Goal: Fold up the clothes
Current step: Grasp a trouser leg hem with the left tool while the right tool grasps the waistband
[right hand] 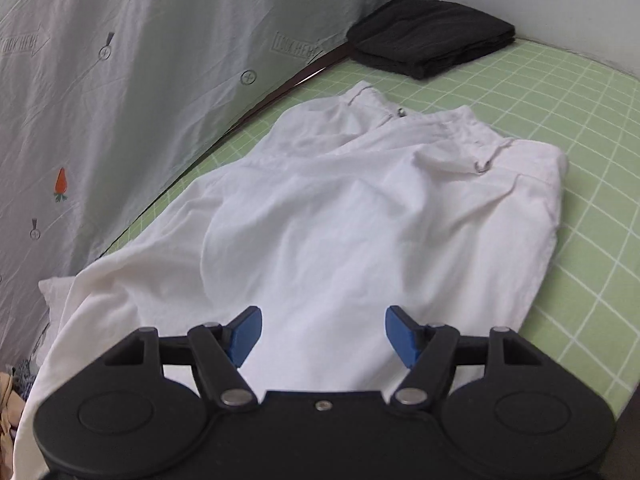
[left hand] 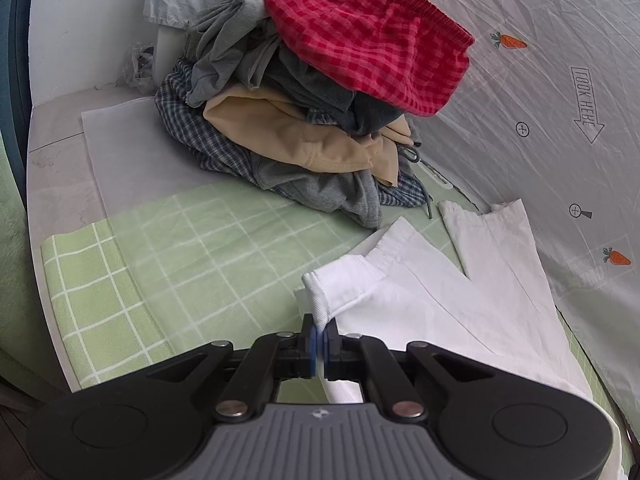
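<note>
White trousers point(left hand: 472, 292) lie spread on a green checked sheet point(left hand: 180, 248). My left gripper point(left hand: 319, 342) is shut on the hem of one white trouser leg and holds it slightly lifted off the sheet. In the right wrist view the trousers point(right hand: 340, 216) stretch away with the waistband at the far end. My right gripper point(right hand: 323, 336) is open, its blue pads hovering just above the white cloth, holding nothing.
A pile of unfolded clothes point(left hand: 304, 120) topped by a red checked garment point(left hand: 372, 36) sits at the back left. A folded black garment point(right hand: 432, 40) lies at the far end of the sheet. A grey printed cloth wall point(right hand: 120, 100) borders the bed.
</note>
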The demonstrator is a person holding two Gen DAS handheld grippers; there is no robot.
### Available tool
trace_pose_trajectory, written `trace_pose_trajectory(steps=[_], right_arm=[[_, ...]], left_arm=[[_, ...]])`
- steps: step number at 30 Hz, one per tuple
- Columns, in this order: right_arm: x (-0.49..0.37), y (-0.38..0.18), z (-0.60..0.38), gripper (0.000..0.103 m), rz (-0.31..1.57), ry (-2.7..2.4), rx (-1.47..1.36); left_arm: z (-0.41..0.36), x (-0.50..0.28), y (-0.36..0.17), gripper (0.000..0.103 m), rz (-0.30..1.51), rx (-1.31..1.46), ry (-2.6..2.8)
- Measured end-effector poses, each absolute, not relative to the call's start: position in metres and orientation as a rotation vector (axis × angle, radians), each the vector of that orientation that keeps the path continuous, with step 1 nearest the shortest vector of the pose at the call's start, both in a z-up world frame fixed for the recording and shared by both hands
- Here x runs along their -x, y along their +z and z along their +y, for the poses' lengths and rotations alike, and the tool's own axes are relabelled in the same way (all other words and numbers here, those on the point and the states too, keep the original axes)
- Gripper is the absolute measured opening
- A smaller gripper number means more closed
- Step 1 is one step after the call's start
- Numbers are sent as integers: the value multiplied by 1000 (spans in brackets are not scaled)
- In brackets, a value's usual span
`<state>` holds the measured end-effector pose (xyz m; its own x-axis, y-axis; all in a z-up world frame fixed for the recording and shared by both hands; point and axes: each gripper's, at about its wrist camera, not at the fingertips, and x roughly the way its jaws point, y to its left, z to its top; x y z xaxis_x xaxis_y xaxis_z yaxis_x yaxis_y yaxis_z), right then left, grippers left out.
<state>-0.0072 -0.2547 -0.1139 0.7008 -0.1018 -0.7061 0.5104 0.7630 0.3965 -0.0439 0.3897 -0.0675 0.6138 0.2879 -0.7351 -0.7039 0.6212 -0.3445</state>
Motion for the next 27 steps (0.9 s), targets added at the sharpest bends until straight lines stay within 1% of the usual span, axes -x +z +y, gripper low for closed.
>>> trace_pose_trajectory(steps=[1,6,8,12,17,18,20,21,22,25,27], right_arm=[[11,-114,-262,78,715,-400,-624],[29,-128,-310,77,737,-576,-637],[31,-137,-324,76,758,-604,-645],[24,-148,-339,67,776,-604,-642],[6,-150,-339,61,800,-588,-576],[2,-150,-340,58,807,-588,-565],[-5,-149,-342,46,820,-585,-544],[-8,-148,-344,33,826,-581,-533],[-9,-146,-349,16,814,-583,-540],[-11,-133,-366,9,757,-598,-553],[-15,-114,-378,8,692,-614,-528]], left_arm=[[388,45,-67,4,688,675,626],[381,50,-67,4,684,674,644],[378,50,-69,4,689,678,660],[373,50,-72,4,701,680,695],[366,45,-78,4,735,664,739],[365,44,-79,4,743,659,749],[363,40,-79,4,748,649,760],[362,38,-79,4,750,643,765],[361,36,-79,3,753,638,770],[360,24,-67,3,725,599,768],[362,15,-54,3,695,583,757]])
